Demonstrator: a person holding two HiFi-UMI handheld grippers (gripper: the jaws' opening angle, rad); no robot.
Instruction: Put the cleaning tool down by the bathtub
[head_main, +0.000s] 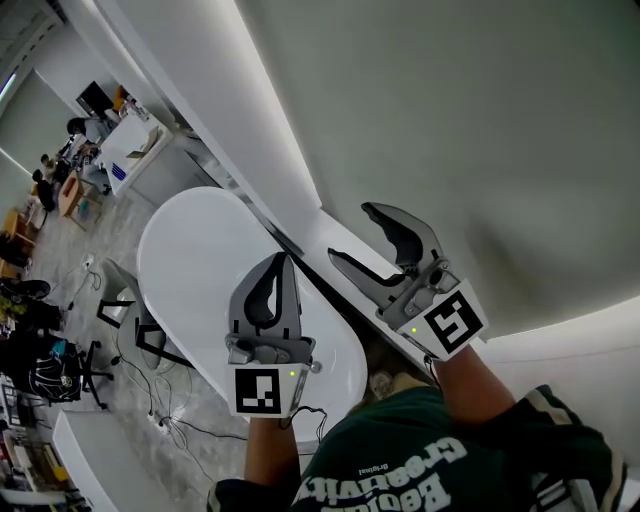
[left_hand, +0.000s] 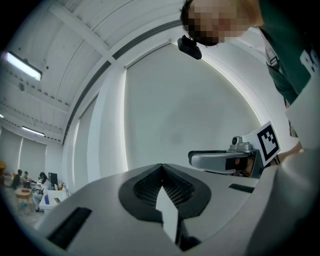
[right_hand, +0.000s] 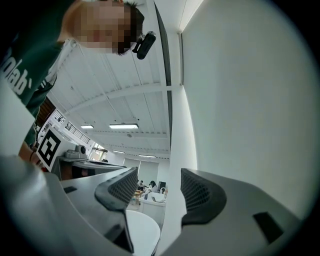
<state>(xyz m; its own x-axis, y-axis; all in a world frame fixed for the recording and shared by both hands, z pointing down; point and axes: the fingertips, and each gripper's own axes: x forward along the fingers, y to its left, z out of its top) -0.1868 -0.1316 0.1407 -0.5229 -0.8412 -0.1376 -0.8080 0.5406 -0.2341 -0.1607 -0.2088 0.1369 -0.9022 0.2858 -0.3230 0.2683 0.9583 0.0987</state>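
No cleaning tool shows in any view. The white oval bathtub lies below and left of both grippers; its rim also shows low in the right gripper view. My left gripper hangs over the tub's near end, jaws pressed together with nothing between them; they meet in the left gripper view. My right gripper is held over the ledge between tub and wall, open and empty, with a wide gap in the right gripper view. The right gripper appears beside the left one.
A tall white wall rises on the right, with a narrow white ledge along the tub. On the marbled floor to the left are cables, a dark frame and chairs. Desks and people are at far left.
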